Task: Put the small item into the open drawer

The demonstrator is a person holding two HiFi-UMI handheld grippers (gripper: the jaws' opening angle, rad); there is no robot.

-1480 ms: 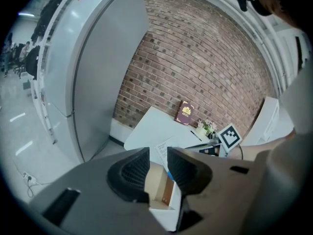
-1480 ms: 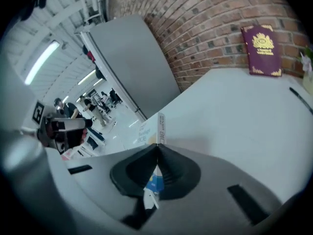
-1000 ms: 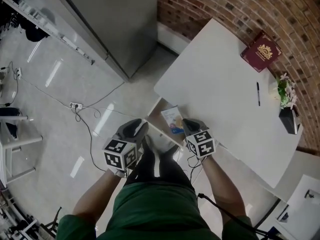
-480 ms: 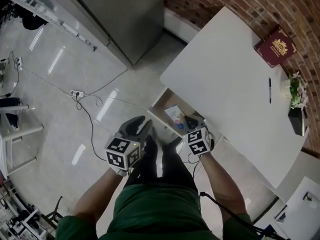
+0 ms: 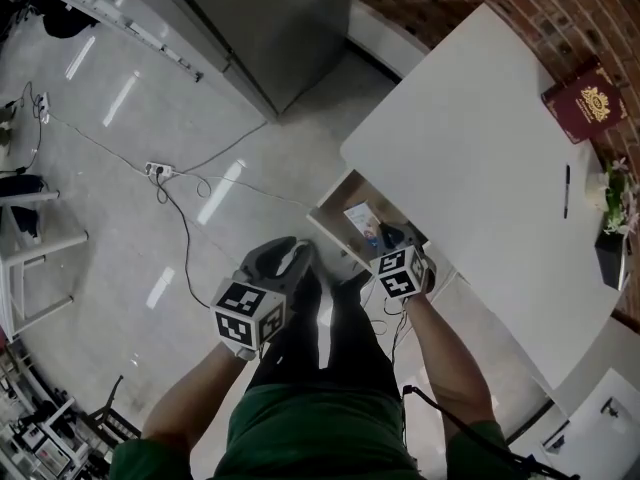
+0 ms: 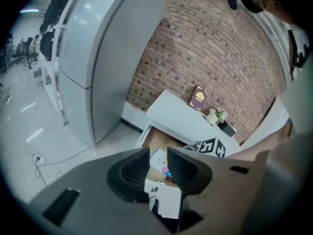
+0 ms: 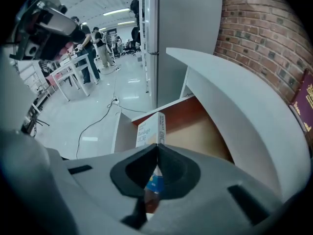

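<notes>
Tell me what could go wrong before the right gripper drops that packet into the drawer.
1. The right gripper pinches the packet only near one end, so it may pivot between the fingers or slip out early.
2. The table overhangs the drawer closely, so the gripper might knock its edge on the way down.
3. The packet stands upright near one drawer wall. Released there, it could tip over the rim onto the floor.

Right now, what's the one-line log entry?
right gripper: jaws shut on small box | held over open drawer | left gripper: jaws open, empty
</notes>
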